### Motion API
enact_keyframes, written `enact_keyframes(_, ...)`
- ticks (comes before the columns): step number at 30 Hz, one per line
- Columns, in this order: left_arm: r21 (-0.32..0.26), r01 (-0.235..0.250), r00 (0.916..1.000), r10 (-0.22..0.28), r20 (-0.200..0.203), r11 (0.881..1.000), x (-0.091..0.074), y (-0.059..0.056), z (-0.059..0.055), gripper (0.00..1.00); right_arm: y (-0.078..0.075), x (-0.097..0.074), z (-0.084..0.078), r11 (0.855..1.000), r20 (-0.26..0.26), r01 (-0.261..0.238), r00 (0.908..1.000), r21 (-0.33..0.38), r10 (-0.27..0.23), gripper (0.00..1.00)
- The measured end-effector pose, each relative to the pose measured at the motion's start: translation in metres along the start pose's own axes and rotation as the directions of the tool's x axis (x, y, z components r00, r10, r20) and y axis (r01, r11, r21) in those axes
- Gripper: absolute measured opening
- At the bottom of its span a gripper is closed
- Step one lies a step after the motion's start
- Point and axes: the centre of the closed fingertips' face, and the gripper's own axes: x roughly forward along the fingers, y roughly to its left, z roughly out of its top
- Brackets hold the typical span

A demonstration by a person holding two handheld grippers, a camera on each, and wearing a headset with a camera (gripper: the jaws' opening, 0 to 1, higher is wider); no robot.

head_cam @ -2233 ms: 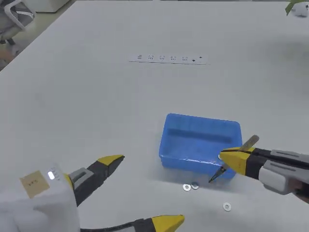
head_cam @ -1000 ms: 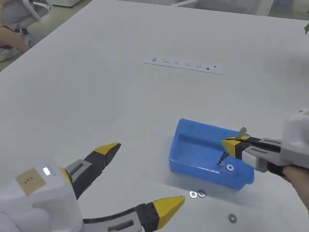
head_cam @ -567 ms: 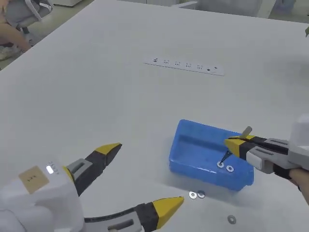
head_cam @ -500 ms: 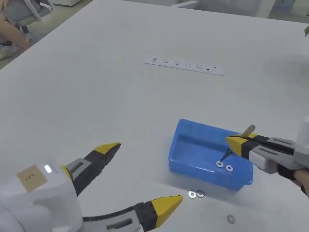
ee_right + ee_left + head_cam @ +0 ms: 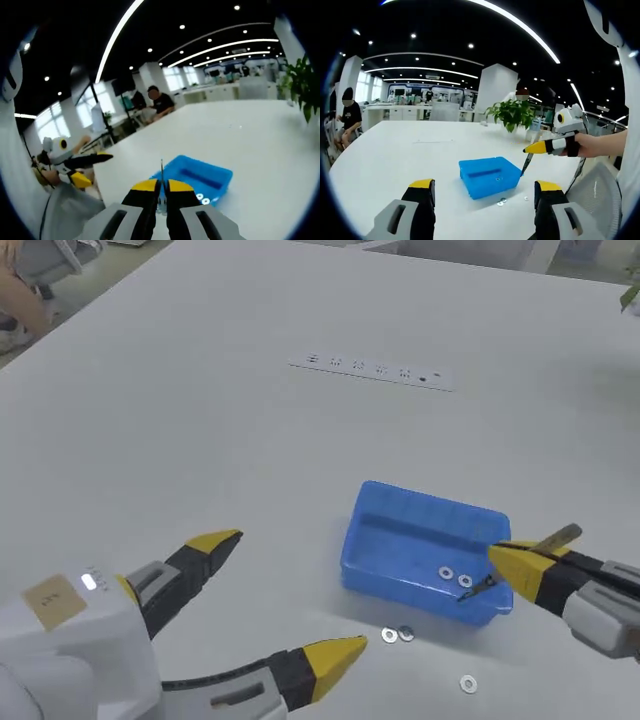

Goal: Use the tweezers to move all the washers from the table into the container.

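Holding tweezers: right gripper, yellow-tipped jaws pressed tight on the tool; in the right gripper view the thin shaft rises from between the closed tips.
Tool tip: dark point angled down over the near right corner of the container, just beside the two washers inside; contact cannot be told.
Receptacle: the container is blue, rectangular and open-topped, and stands on the table; also seen in the left gripper view.
Contents: the two washers lie close together on the floor, by the near wall.
Loose stock, near: pair of washers on the table, side by side, just in front of the container's near wall.
Loose stock, far: single washer, apart from the pair, nearer the person.
Idle claw: left gripper, jaws spread wide with nothing between them, to the left of the container and apart from it.
Far item: power strip, white, flat on the table, well apart.
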Motion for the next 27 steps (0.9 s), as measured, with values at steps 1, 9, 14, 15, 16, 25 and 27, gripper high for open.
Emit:
enact_keyframes(1, 0.001, 0.001, 1.0, -0.001, 0.002, 1.0, 0.0, 0.0, 0.0, 0.82, 0.0, -0.001, -0.007, 1.0, -0.012, 0.003, 0.9999, 0.011, -0.003, 0.02)
enact_keyframes(9, 0.006, 0.006, 1.0, -0.006, -0.005, 1.0, -0.001, -0.002, -0.001, 0.82, -0.015, -0.003, -0.06, 0.994, -0.116, 0.084, 0.9903, 0.07, -0.076, 0.02)
enact_keyframes(14, 0.005, 0.007, 1.0, -0.007, -0.005, 1.0, -0.001, -0.001, -0.001, 0.82, -0.021, 0.0, -0.069, 0.991, -0.136, 0.11, 0.9857, 0.075, -0.099, 0.02)
enact_keyframes(15, 0.005, 0.007, 1.0, -0.007, -0.005, 1.0, -0.001, -0.001, -0.001, 0.82, -0.021, 0.0, -0.07, 0.991, -0.135, 0.111, 0.9858, 0.072, -0.1, 0.02)
enact_keyframes(16, 0.004, 0.009, 1.0, -0.008, -0.005, 1.0, -0.001, -0.001, -0.001, 0.82, -0.02, 0.001, -0.07, 0.991, -0.134, 0.11, 0.9859, 0.071, -0.1, 0.02)
enact_keyframes(25, -0.005, 0.017, 0.9999, -0.017, 0.003, 1.0, -0.002, 0.0, -0.001, 0.82, -0.01, 0.003, -0.073, 0.997, -0.159, 0.076, 0.9844, -0.008, -0.076, 0.02)
enact_keyframes(27, 0.0, 0.018, 0.9998, -0.018, 0.0, 1.0, -0.001, -0.001, -0.001, 0.82, -0.007, 0.003, -0.074, 0.997, -0.165, 0.061, 0.9841, -0.038, -0.066, 0.02)
